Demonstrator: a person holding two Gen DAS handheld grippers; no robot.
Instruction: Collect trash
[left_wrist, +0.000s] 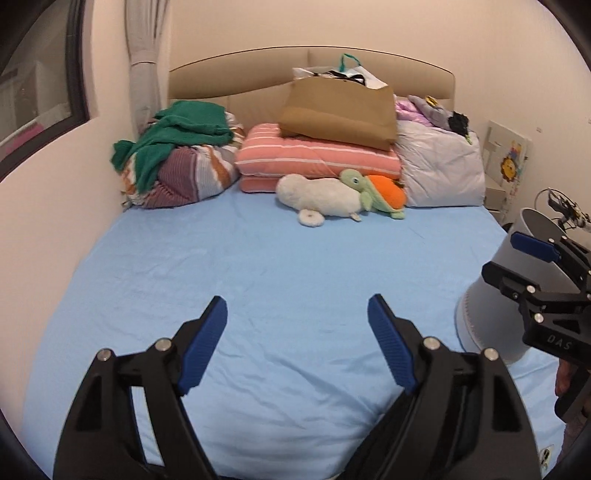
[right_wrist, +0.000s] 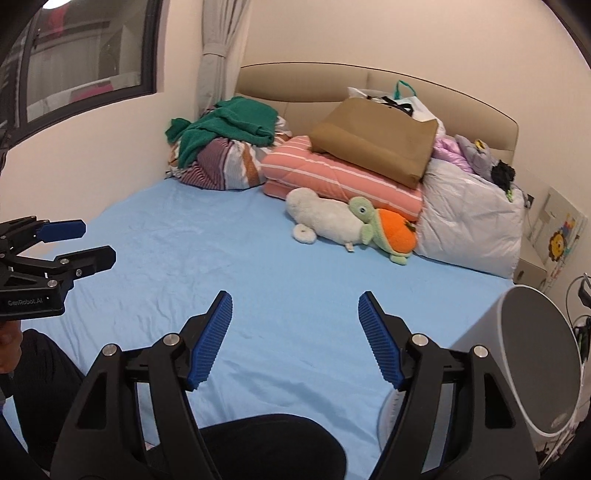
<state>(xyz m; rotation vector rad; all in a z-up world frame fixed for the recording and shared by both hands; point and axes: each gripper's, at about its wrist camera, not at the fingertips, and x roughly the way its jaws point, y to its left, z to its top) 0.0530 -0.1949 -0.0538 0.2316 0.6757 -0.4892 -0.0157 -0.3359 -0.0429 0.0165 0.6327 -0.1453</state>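
A white trash bin (right_wrist: 532, 362) stands on the blue bed sheet (left_wrist: 258, 280) at the bed's right edge, its open mouth tilted toward the camera; it also shows in the left wrist view (left_wrist: 517, 280). My left gripper (left_wrist: 297, 306) is open and empty above the front of the bed; it shows from the side in the right wrist view (right_wrist: 99, 242). My right gripper (right_wrist: 295, 302) is open and empty just left of the bin; in the left wrist view (left_wrist: 513, 258) it is in front of the bin. No loose trash shows on the sheet.
At the headboard lie a green knit on striped bedding (left_wrist: 181, 162), pink folded blankets (left_wrist: 317, 158) under a brown paper bag (left_wrist: 340, 110), a white pillow (left_wrist: 439, 173), and white and turtle plush toys (left_wrist: 332, 195). A wall and window stand left.
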